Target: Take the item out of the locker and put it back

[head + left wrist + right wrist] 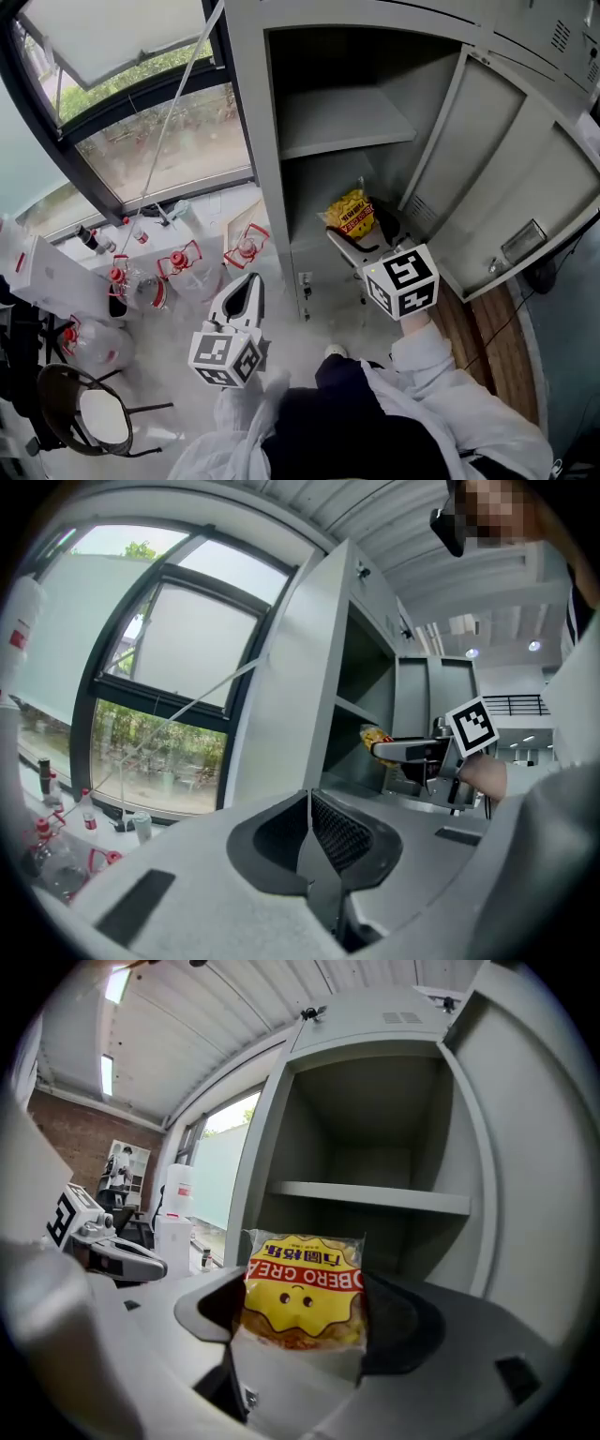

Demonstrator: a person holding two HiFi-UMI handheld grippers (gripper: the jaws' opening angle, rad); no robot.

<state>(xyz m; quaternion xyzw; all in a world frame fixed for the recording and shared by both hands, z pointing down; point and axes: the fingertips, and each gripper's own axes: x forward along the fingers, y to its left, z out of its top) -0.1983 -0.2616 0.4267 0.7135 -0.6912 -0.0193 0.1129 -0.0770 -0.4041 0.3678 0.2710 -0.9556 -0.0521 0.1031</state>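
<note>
A yellow snack packet (304, 1290) with red lettering is pinched upside down between the jaws of my right gripper (305, 1321), which is shut on it. In the head view the packet (352, 215) hangs at the mouth of the lower compartment of the open grey locker (270, 141), under its shelf (342, 127). My right gripper (364, 232) points into that opening. My left gripper (249, 283) hovers left of the locker, shut with nothing in it; its jaws meet (314, 847) in its own view. That view also shows the packet (374, 734) and the right gripper (398, 750).
The locker door (511, 192) swings open to the right. Several bottles with red caps and handles (178, 267) stand on the floor below the window (159, 141). A round stool (89, 412) is at bottom left. The upper compartment (375, 1147) holds nothing.
</note>
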